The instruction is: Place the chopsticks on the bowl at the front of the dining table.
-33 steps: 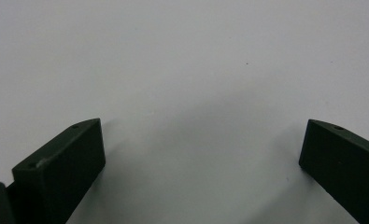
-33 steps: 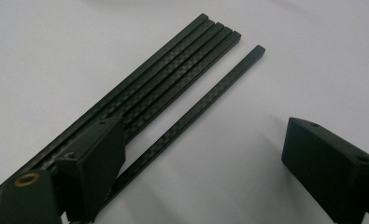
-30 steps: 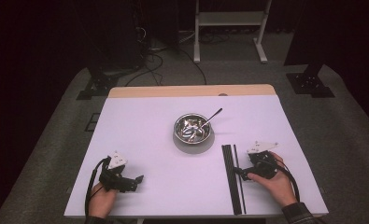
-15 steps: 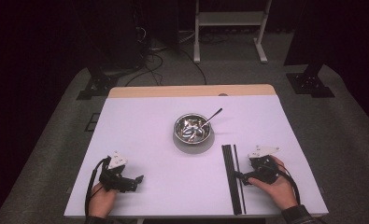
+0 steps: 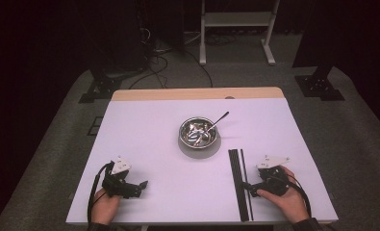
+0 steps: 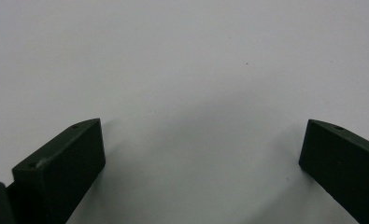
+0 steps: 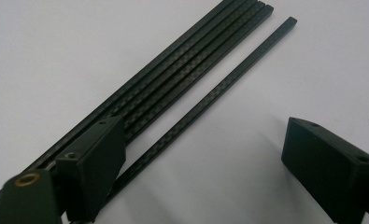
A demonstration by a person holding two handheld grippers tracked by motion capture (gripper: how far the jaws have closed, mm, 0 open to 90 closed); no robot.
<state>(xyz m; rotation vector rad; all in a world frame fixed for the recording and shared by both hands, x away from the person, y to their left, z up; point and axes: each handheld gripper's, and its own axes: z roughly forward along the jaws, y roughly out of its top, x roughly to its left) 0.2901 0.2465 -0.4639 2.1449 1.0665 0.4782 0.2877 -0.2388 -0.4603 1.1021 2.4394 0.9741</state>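
- The right gripper (image 5: 253, 186) sits low near the table's (image 5: 144, 125) front edge, jaws spread, one loose black rod (image 7: 210, 98) between them and the bundled rods (image 7: 182, 70) under its left jaw.
- The left gripper (image 5: 140, 186) rests spread on bare tabletop, open room around.
- A metal bowl (image 5: 198, 133) mid-table holds a spoon (image 5: 216, 120) and shiny bits.
- The right gripper has edged closer to the rods.

A bowl (image 5: 198, 134) is set near the middle of the table (image 5: 144, 125). A spoon (image 5: 218, 120) is leaned in the bowl, pointed to 2 o'clock. A bundle of rods (image 5: 236, 180) is laid at 5 o'clock from the bowl, with one single rod (image 5: 246, 169) placed just to its right. The left gripper (image 5: 138, 186) is found at 7 o'clock from the bowl, and the right gripper (image 5: 249, 186) beside the rods.
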